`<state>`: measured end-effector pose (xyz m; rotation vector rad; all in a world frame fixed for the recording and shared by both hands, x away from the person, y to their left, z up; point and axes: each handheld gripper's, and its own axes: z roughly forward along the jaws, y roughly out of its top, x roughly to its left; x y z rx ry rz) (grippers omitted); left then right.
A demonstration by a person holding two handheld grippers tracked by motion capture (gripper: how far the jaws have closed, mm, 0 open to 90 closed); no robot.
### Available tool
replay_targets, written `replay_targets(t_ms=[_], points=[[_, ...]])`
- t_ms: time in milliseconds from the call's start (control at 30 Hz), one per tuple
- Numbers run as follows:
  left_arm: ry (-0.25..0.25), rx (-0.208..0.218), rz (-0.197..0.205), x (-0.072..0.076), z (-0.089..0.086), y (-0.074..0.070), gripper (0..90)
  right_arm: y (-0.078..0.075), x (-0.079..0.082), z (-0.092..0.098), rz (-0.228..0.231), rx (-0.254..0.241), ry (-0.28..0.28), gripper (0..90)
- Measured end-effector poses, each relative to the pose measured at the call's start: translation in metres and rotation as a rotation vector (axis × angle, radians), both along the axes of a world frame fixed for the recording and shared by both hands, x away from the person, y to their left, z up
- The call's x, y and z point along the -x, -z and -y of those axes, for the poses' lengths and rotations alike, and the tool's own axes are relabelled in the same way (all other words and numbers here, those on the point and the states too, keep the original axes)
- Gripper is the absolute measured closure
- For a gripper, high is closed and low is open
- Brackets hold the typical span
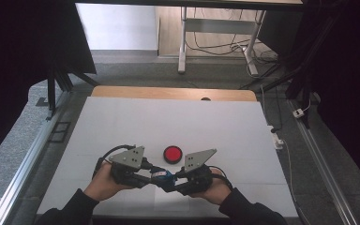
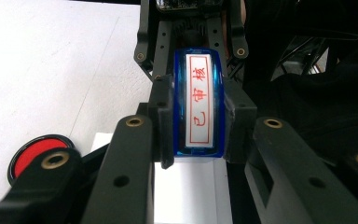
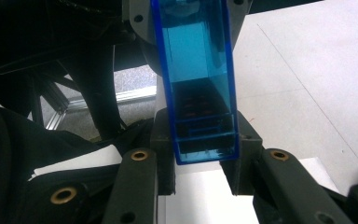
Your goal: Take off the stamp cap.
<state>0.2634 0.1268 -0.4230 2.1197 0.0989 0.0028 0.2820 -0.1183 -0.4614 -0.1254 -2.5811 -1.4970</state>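
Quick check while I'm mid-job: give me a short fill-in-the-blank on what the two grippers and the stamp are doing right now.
1. Both the left gripper and the right gripper are shut on the same ____ stamp.
2. The label on the stamp's end carries characters printed in ____.
3. The round ink pad on the white table has a ____ centre.
4. In the high view the ink pad lies just ____ the two grippers.

Missing words: blue; red; red; beyond
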Motion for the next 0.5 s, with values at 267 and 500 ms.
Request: replay_targets(t_ms=[267,500], points=[[0.006,0.016,0.009,0.0008,-0.0009,-0.0016,69.8,-0.0008,0.0002,0.0005,-0.01,-0.005,-0.004,69.4],[0.008,0.014,0.003,0.0002,-0.0011,-0.0013,69.9,-0.0007,-0.0008,0.0008,-0.025,-0.003,-0.006,69.6]])
